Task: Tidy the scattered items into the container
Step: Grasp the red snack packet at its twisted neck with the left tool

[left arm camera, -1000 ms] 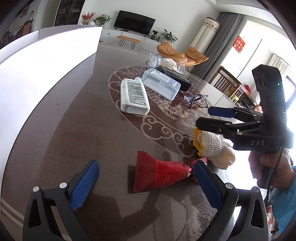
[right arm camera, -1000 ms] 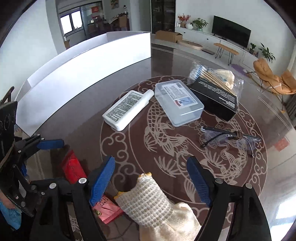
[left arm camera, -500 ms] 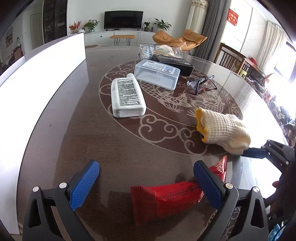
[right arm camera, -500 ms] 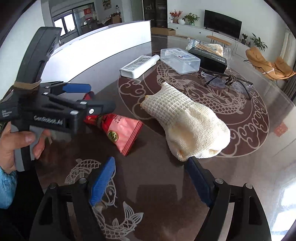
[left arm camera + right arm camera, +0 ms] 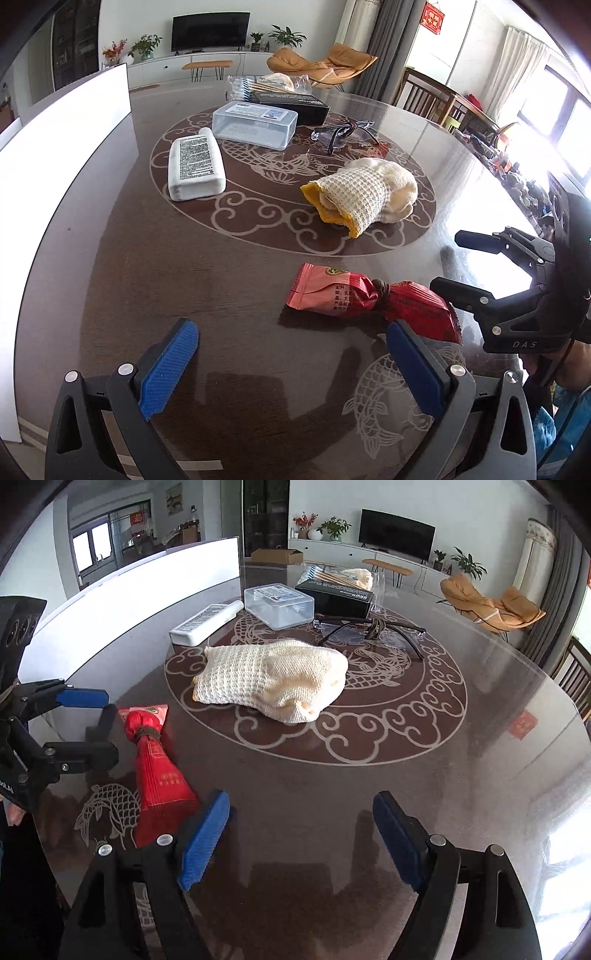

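Hovering: left gripper [image 5: 291, 373] and right gripper [image 5: 301, 838] are both hanging over the near table [image 5: 110, 258] edge, jaws spread wide, nothing between them.
Progress: nothing is looking tidied yet; every item is still lying loose.
Container: clear box [image 5: 255, 123] is sitting at the far side, lid seemingly on.
Nearest item: red packet [image 5: 373, 301] is lying just ahead of the left gripper, to the right gripper's left.
Others waiting: knit glove [image 5: 273, 679] mid-table, white bottle [image 5: 195, 166] far left, glasses [image 5: 369, 631] far right.
Crowding: black carton [image 5: 340, 598] and swab bag [image 5: 266, 85] are pressing behind the box.
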Available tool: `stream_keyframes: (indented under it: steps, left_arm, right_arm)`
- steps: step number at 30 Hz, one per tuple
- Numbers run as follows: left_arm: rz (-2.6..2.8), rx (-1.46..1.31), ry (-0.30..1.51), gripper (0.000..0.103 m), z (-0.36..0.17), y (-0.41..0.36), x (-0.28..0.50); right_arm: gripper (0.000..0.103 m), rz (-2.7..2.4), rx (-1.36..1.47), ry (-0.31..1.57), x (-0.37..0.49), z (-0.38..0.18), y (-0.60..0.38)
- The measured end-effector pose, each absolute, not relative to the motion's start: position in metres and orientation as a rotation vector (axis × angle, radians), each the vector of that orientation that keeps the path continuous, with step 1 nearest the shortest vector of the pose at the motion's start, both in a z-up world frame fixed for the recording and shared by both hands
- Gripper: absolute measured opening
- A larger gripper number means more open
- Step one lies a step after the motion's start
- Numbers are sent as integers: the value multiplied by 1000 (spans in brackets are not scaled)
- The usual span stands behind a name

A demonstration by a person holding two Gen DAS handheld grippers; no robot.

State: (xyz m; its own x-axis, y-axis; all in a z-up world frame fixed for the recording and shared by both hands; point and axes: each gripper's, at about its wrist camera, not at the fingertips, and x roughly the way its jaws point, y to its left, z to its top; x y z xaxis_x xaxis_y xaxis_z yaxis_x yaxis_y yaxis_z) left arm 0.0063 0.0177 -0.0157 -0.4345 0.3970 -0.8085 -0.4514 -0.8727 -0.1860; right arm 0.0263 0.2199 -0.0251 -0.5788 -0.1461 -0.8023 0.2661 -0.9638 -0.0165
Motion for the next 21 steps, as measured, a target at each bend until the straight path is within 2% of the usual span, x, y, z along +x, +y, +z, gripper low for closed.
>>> stream_keyframes:
  steps: [3, 7, 13, 18, 21]
  left_arm:
    - [2280, -1283, -46, 103, -14, 10, 8]
    - [2233, -1312, -169, 103, -12, 15, 4]
    - [2344, -1374, -41, 103, -13, 61, 10]
    - [2508, -1418, 224, 103, -23, 92, 14]
    - [2508, -1383, 219, 103, -26, 91, 16]
  right_arm:
    - [82, -2505, 1233, 118, 27, -23, 208]
    - [82, -2468, 1221, 185, 30, -23, 191]
    - [82, -2583, 1284, 184, 55, -25, 224]
    - [82, -2645, 1293, 146, 77, -26, 256]
    - [83, -2688, 1290, 120, 79, -26, 261]
